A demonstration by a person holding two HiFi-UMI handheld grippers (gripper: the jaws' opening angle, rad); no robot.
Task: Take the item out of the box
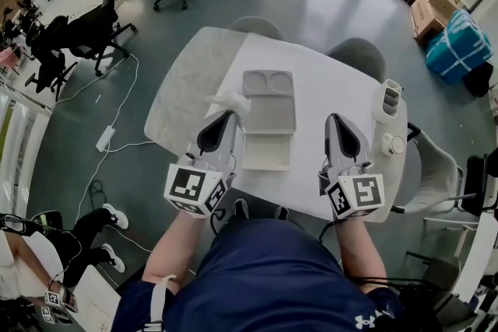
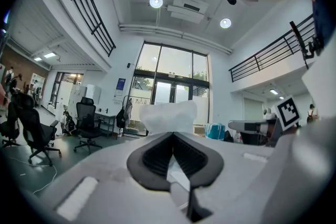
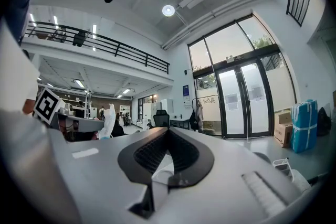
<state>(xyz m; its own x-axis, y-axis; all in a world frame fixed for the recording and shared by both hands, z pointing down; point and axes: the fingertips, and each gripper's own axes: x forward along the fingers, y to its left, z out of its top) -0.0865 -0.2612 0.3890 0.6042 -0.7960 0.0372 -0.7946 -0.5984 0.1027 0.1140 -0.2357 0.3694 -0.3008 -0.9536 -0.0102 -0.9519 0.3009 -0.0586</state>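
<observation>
**Left claw point(image 2: 170, 135) gripping the item point(image 2: 168, 115); right claw point(image 3: 167, 131) closed, empty.**
The left claw's jaws pinch a crumpled white item, which shows at the left rim of the open grey box point(image 1: 268, 101) at mid-desk point(image 1: 327, 78). The right claw's jaws meet with nothing between them, right of the box, near a container point(image 1: 388, 99).

Left claw point(image 1: 231, 114) and right claw point(image 1: 333, 119) are both pale grey with black pads point(image 2: 152, 157). Each has a cube point(image 1: 194, 189) in black-and-white squares. Item point(image 1: 228, 101) in the left claw is white, box point(image 1: 268, 117) just ahead of it is dull beige-grey, table point(image 1: 342, 78) plain white.
</observation>
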